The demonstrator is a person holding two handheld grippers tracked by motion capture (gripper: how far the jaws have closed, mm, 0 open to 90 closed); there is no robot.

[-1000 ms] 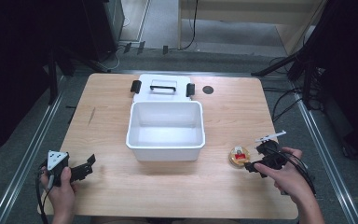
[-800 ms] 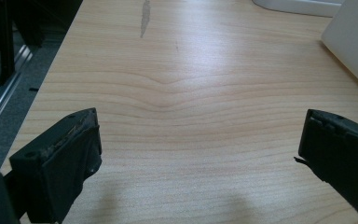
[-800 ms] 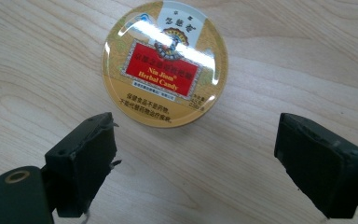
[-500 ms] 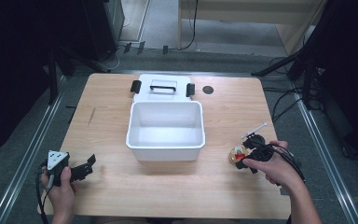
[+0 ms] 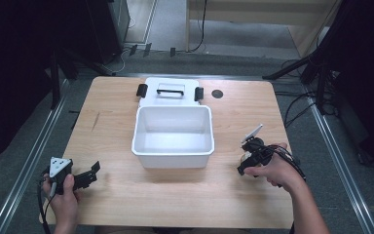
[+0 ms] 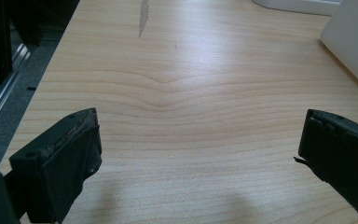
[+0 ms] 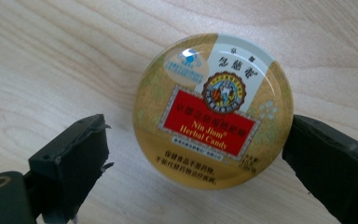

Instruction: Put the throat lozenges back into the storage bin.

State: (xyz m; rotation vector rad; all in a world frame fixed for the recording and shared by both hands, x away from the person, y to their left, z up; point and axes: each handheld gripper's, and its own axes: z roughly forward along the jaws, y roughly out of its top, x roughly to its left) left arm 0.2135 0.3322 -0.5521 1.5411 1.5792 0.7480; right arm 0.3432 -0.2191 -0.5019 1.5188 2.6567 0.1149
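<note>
Count: one round candy tin (image 7: pixel 213 111), one white tub (image 5: pixel 173 136), one lid (image 5: pixel 170 91) on bench (image 5: pixel 175 204). Tin flat, label up, no long axis. Right tongs (image 7: pixel 205 163) wide around tin; left tongs (image 6: pixel 200 154) wide, empty.

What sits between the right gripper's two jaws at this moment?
A round herbal candy tin lies flat on the wooden table between the open jaws of the right gripper, as the right gripper view shows. One jaw is at its rim, the other stands clear.
</note>
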